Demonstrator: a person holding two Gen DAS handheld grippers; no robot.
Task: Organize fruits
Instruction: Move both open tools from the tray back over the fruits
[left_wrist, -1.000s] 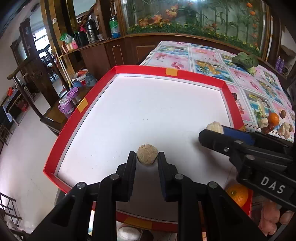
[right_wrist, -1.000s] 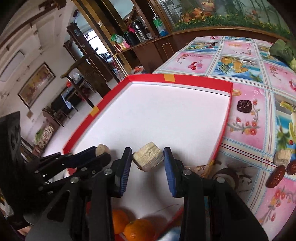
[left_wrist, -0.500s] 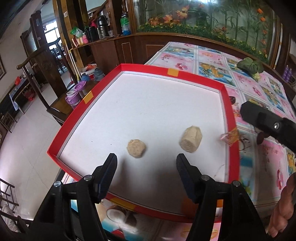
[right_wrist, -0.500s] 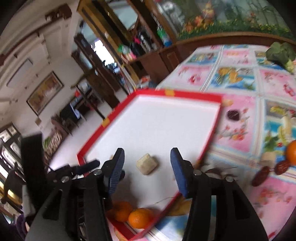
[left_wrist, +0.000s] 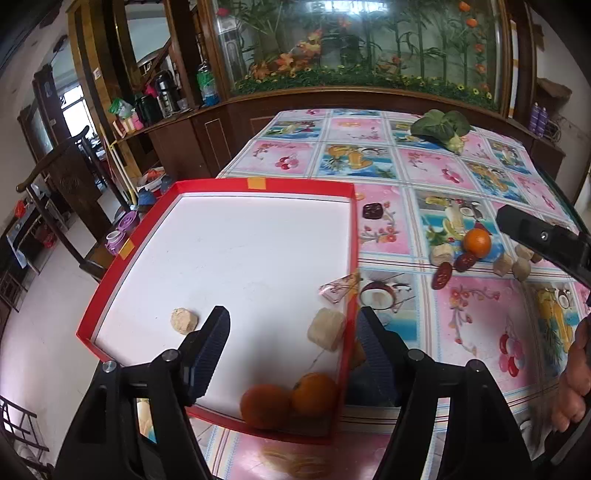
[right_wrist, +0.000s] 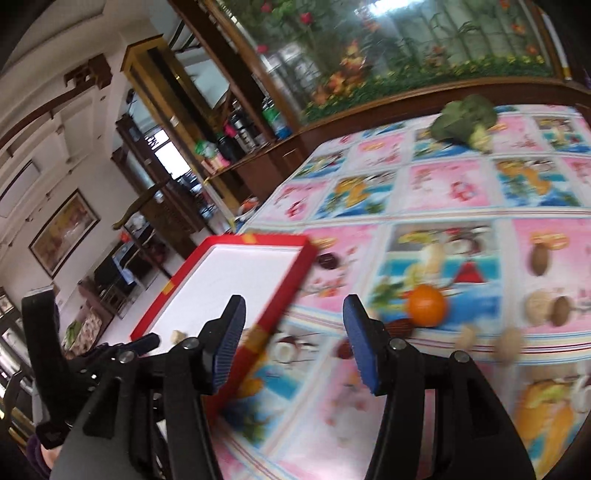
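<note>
The left gripper (left_wrist: 291, 339) hangs over the red-rimmed tray (left_wrist: 122, 254), its jaws just opened wide with nothing gripped. A round beige piece (left_wrist: 183, 321) lies at lower left, a pale block (left_wrist: 327, 328) by the tray's right rim, two oranges (left_wrist: 291, 402) below. The right gripper (right_wrist: 293, 339), jaws also just opened and empty, faces the floral tablecloth (right_wrist: 461, 192), where an orange (right_wrist: 426, 305) sits right of centre.

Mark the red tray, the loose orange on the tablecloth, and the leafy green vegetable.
red tray (left_wrist: 352, 236), left wrist view, on its right wall.
loose orange (left_wrist: 477, 242), left wrist view, centre of the fruit.
leafy green vegetable (left_wrist: 439, 125), left wrist view, on its dark leaves.
</note>
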